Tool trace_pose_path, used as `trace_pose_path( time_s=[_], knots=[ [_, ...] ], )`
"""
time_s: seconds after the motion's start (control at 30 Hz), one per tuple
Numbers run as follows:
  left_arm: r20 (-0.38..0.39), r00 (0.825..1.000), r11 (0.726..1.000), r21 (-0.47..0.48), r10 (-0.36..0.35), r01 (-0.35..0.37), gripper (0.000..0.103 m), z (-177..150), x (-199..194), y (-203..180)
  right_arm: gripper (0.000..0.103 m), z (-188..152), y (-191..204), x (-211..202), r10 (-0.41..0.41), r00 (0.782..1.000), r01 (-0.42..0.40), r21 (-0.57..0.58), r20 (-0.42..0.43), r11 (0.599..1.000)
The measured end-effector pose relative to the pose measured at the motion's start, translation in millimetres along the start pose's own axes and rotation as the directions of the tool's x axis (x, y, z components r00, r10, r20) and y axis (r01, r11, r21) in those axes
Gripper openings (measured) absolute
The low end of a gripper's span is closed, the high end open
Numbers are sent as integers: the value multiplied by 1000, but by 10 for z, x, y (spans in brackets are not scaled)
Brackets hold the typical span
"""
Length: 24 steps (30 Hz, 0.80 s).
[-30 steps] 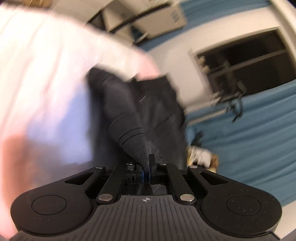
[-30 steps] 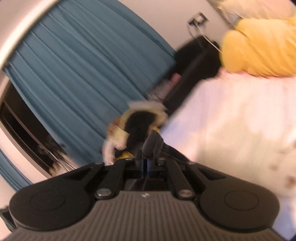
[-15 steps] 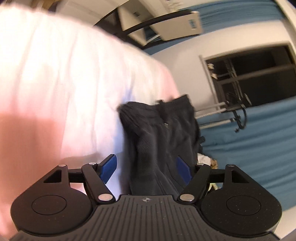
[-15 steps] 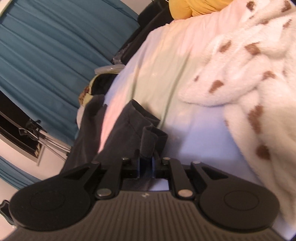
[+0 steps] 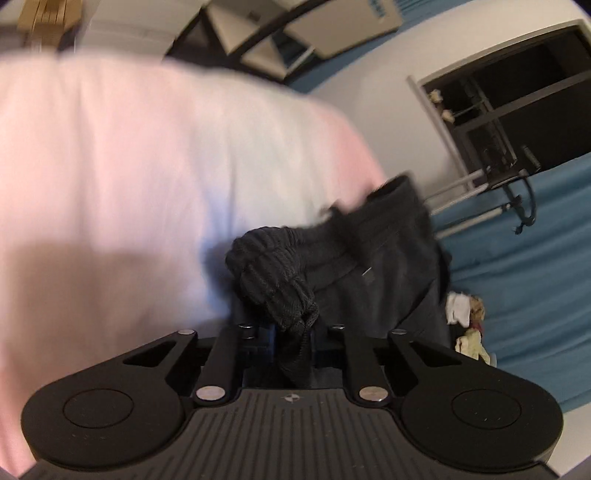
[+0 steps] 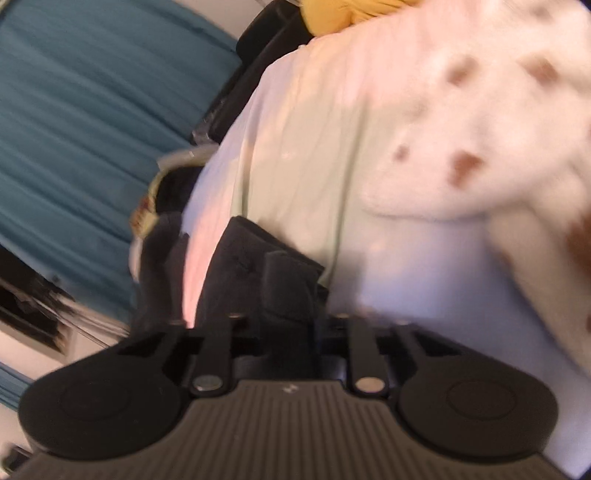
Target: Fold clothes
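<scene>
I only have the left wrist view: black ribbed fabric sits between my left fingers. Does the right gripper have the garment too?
Observer: Yes. The right gripper is closing its jaws with a fold of the black garment between them.
Operator: Anything else on the bed on that side?
Observer: A white blanket with brown spots lies on the sheet, to the right of the garment in the right wrist view.
Operator: And past that?
Observer: A yellow fabric item at the far end of the bed.
</scene>
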State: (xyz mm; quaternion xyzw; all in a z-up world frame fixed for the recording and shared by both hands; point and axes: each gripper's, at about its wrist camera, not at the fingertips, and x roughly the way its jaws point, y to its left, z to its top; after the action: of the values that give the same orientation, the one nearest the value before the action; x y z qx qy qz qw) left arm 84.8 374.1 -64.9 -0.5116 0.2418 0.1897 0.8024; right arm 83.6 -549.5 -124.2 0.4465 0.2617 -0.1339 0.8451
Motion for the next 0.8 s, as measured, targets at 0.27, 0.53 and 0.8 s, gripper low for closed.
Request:
trace_pose_path(
  time_s=[0.27, 0.53, 0.8],
  knots=[
    [141, 977, 987, 22, -161, 160, 14, 291, -1122, -201, 8, 330, 970, -808, 364, 909, -314, -240, 202, 918],
    [78, 997, 999, -22, -21, 23, 14, -282, -701, 861, 9, -312, -617, -491, 1, 999, -1, -10, -43, 1000],
    [103, 995, 990, 137, 3, -17, 33, -279, -956, 572, 43, -221, -345, -784, 21, 999, -15, -180, 31, 983]
  ],
)
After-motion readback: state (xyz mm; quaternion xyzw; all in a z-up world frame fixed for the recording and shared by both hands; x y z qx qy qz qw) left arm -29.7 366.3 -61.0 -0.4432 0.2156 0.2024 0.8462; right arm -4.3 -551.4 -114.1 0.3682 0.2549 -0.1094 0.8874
